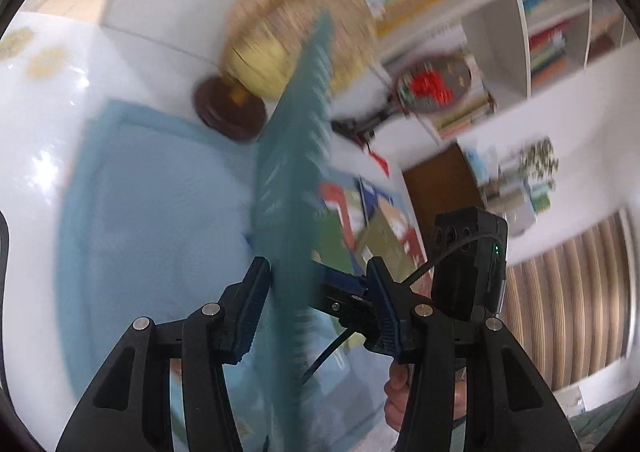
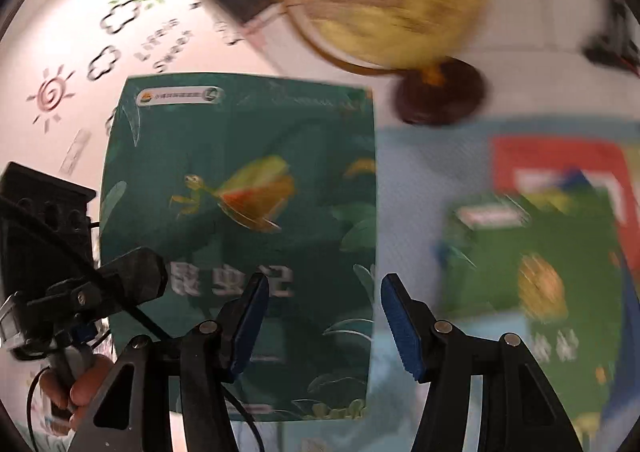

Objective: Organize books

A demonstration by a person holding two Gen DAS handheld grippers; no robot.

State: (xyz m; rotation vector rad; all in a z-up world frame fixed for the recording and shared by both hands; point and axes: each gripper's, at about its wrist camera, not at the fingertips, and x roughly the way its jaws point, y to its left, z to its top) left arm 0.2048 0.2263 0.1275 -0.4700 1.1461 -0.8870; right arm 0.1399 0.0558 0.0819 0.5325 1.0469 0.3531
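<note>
Starting at the far left of the left wrist view, a white table [image 1: 36, 124] carries a pale blue mat [image 1: 160, 220], and a yellow globe [image 1: 276, 52] on a dark round base stands just behind the mat. Next comes the green book [image 1: 292, 172], upright and edge-on, set between the fingers of the left gripper [image 1: 316, 276]. Its jaws are partly spread; the left pad lies against the book, but blur hides whether the right pad presses it, so a grip cannot be told. Further right, a loose heap of books [image 1: 372, 220] lies on the mat, with a white bookshelf [image 1: 540, 12] beyond. In the right wrist view the green book's cover faces the right gripper [image 2: 324, 284], whose jaws stand apart and clasp nothing: one finger crosses the cover, the other sits past the book's right edge.
</note>
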